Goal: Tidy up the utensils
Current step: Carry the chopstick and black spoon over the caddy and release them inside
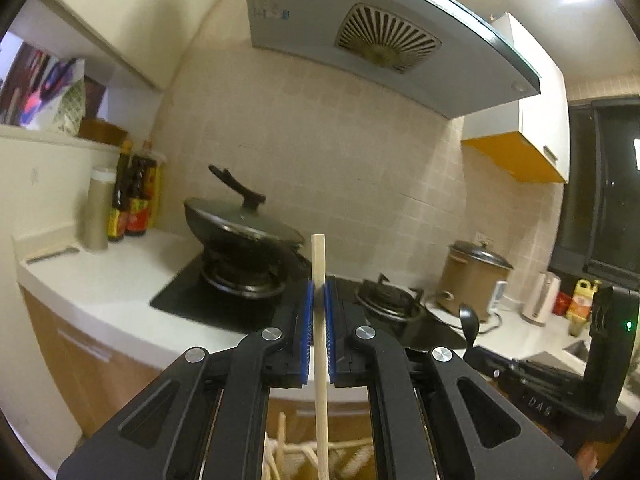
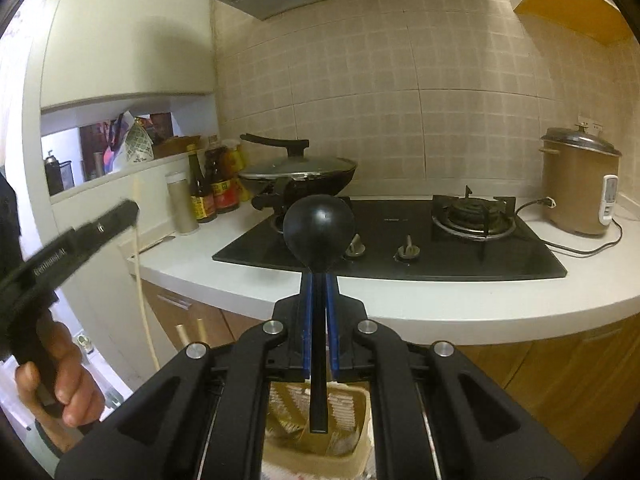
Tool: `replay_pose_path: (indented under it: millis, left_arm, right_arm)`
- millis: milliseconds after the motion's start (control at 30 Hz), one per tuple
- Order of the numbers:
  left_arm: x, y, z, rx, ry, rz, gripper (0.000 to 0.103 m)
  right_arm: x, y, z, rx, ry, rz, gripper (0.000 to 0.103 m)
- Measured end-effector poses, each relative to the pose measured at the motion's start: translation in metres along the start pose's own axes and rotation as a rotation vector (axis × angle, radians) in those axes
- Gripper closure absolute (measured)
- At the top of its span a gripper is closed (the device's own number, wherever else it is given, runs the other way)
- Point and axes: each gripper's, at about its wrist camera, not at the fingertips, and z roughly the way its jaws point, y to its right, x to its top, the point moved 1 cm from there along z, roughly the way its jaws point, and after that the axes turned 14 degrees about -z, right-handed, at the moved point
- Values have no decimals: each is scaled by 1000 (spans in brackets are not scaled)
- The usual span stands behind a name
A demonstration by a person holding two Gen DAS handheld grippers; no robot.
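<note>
Both wrist cameras look along their grippers at the stove [image 1: 224, 304] [image 2: 400, 248] from near the counter [image 1: 112, 280] [image 2: 440, 308]; left faces level, right slightly down. Shared: wok [image 1: 240, 224] [image 2: 304, 178] at 11 o'clock.

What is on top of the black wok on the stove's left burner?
A lid with a black handle covers the wok on the stove. Whatever is inside the wok cannot be seen.

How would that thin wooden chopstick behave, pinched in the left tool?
The chopstick looks stiff: it stands straight above the left tool. Probably light, being so thin. Held at one narrow spot, it might pivot or slip if bumped.
</note>
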Motion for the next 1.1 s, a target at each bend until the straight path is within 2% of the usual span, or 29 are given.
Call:
replay_pose_path:
  millis: [167,300,533,867,933,1000,1067,1100]
  left_arm:
    - [-14,-3,15,36,51,39,99]
    - [-26,-12,25,58,58,34,99]
    - [-54,-24,37,102,39,67,99]
    - [-68,-35,36,98,10,59,98]
    - [-69,-34,34,98,2,64,95]
    - [-69,-35,32,98,-4,65,80]
    - [-67,-38,27,95,-11,57,67]
    - [-66,-39,24,94,-12,53,64]
  right_arm:
    - [-15,1,18,-14,14,-30,98]
    - [-27,5,27,4,28,-13,98]
    - [-47,10,42,44,45,17,98]
    - [-62,13,39,54,49,33,98]
    - [-63,11,34,61,53,27,97]
    - [-65,9,29,59,53,16,95]
    - [-67,6,21,51,60,0,84]
    - [-67,5,18,48,65,-2,78]
